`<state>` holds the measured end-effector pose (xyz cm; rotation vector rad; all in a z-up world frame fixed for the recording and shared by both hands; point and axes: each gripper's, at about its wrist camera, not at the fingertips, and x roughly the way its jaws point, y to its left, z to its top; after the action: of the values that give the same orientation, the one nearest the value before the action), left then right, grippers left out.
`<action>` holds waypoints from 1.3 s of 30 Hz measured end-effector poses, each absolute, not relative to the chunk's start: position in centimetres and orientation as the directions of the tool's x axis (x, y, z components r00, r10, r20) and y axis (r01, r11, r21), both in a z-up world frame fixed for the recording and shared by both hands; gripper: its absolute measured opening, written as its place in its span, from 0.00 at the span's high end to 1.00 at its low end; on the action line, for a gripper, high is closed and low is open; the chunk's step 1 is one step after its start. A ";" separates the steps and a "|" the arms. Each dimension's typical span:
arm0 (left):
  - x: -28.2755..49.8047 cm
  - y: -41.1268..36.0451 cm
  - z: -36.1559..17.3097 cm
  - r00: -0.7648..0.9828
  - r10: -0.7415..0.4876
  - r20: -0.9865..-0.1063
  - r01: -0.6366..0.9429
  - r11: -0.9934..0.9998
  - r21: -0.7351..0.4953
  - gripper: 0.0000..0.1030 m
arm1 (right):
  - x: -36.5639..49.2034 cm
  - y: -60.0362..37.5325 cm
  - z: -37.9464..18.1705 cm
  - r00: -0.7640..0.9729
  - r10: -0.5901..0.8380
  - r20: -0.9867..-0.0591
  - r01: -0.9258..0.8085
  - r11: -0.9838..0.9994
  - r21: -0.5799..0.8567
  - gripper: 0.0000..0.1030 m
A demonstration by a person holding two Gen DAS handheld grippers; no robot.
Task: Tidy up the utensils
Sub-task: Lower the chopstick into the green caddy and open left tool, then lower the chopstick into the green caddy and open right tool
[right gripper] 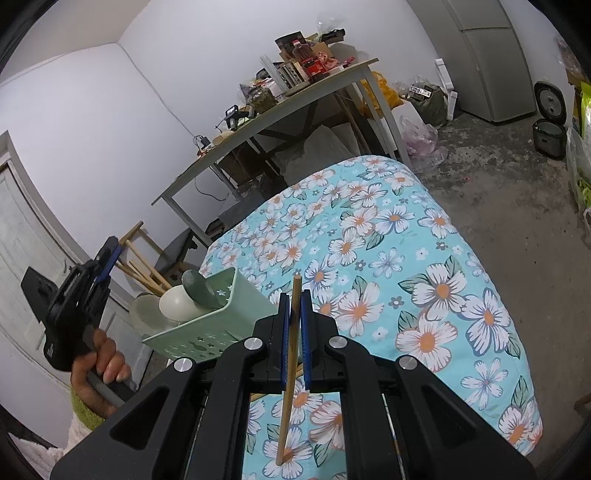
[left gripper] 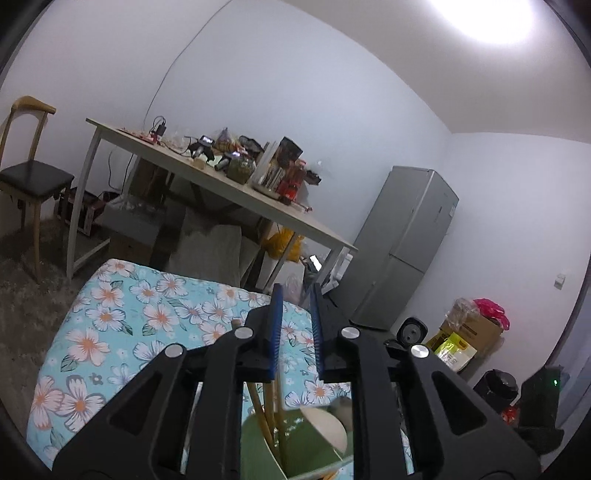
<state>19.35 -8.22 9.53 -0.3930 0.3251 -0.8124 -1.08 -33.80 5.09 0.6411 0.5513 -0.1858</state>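
The right gripper [right gripper: 294, 295] is clamped on a single chopstick [right gripper: 289, 373], whose lower tip rests on the floral cloth [right gripper: 436, 258] covering the table, near its close edge; only the right wrist view shows this. That view also shows the left gripper [right gripper: 110, 254] from the side, held by a hand [right gripper: 99, 358] beyond the left edge, above a green caddy [right gripper: 207, 325] that stands at that edge. The caddy holds more chopsticks [right gripper: 147, 266], a white spoon [right gripper: 177, 302] and a green spoon [right gripper: 199, 288]. The left wrist view looks over the caddy [left gripper: 295, 443] from above: the left gripper [left gripper: 297, 295] has its jaws parted with nothing between the pads, and the chopsticks [left gripper: 266, 410] and white spoon [left gripper: 325, 424] show below the fingers. Only this view shows the chair [left gripper: 29, 177] and the ceiling light [left gripper: 491, 18]; both show the cluttered desk [left gripper: 221, 184] and fridge [left gripper: 402, 243].
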 end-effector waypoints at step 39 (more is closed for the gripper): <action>13.4 3.1 7.9 0.712 -0.649 -0.268 0.575 0.758 -0.308 0.36 | 7.2 -19.0 25.4 0.933 0.279 -0.226 -0.290 0.957 -0.020 0.94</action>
<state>13.39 3.08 7.89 -0.2085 0.3745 -0.6834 7.24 -19.02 25.44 -0.0535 0.2231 0.2912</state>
